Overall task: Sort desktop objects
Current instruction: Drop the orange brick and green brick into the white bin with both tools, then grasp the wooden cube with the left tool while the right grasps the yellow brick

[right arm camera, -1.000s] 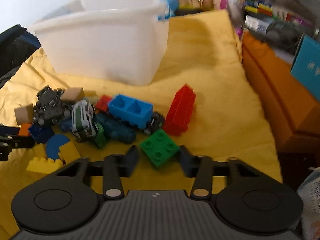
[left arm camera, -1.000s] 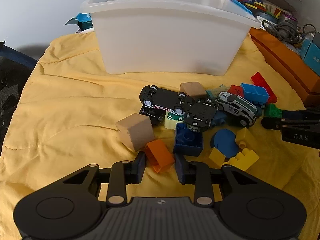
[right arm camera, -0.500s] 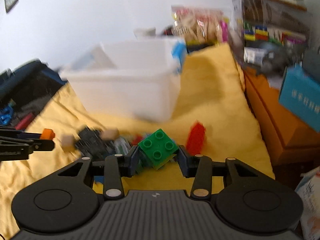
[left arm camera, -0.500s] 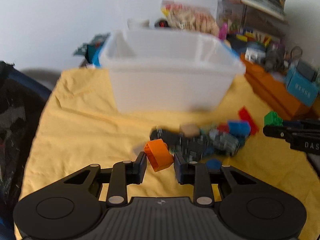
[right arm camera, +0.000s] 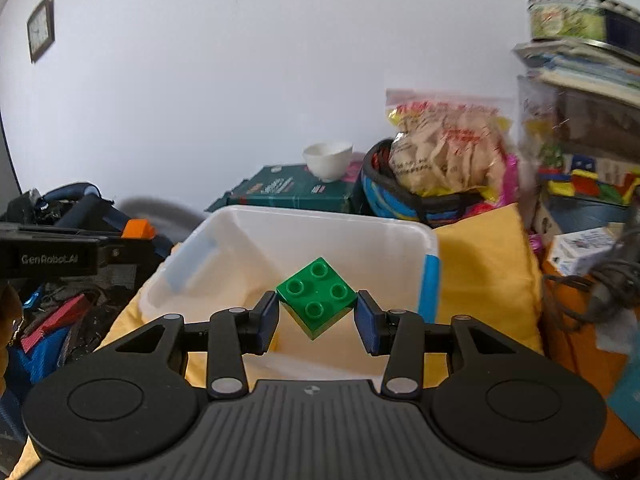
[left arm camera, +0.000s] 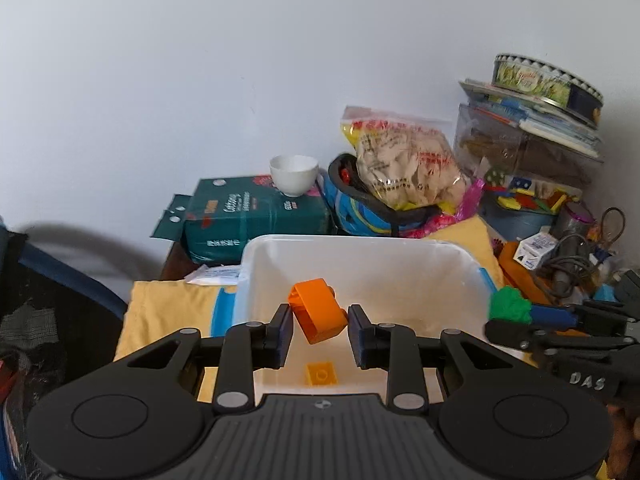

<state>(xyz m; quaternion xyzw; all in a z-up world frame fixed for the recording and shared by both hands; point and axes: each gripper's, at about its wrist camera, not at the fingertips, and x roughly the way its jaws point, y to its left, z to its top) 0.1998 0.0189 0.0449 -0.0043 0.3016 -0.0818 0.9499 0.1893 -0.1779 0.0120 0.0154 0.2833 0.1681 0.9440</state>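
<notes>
Orange block, tilted; green block, four-studded.

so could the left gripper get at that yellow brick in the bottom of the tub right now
Probably not yet. The left gripper hangs over the open tub with the yellow brick below, nothing covering it, but its jaws are already filled by the orange brick, which must go first.

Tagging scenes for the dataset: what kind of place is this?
Likely a lived-in home room, not a lab: a cluttered corner against a plain wall, with a bagged snack, a white bowl on a green box, stacked books and a wall clock. A white bin sits on yellow cloth.
</notes>
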